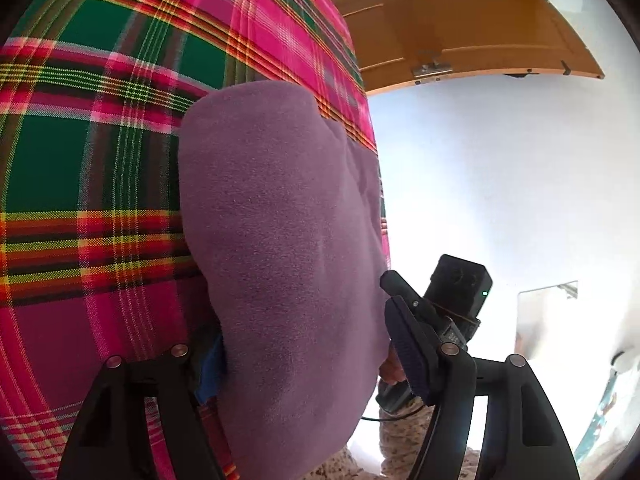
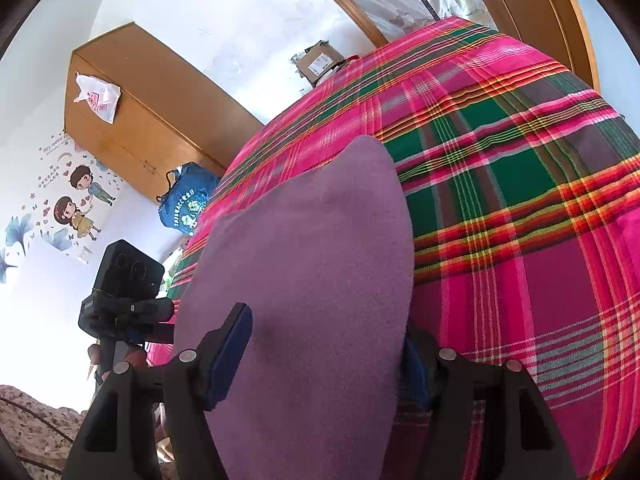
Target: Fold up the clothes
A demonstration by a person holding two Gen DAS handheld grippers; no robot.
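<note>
Lying folded on the plaid bedspread point(image 2: 520, 208), the purple fleece garment point(image 1: 280, 240) looks soft and light, best pinched at its near edge between both wide-open grippers point(image 1: 304, 364) point(image 2: 324, 356).

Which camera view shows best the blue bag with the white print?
The right wrist view: the blue fabric bag with white print hangs there below the brown wooden cabinet, beside the pink and green checked bedcover. The left wrist view does not show it at all.
</note>
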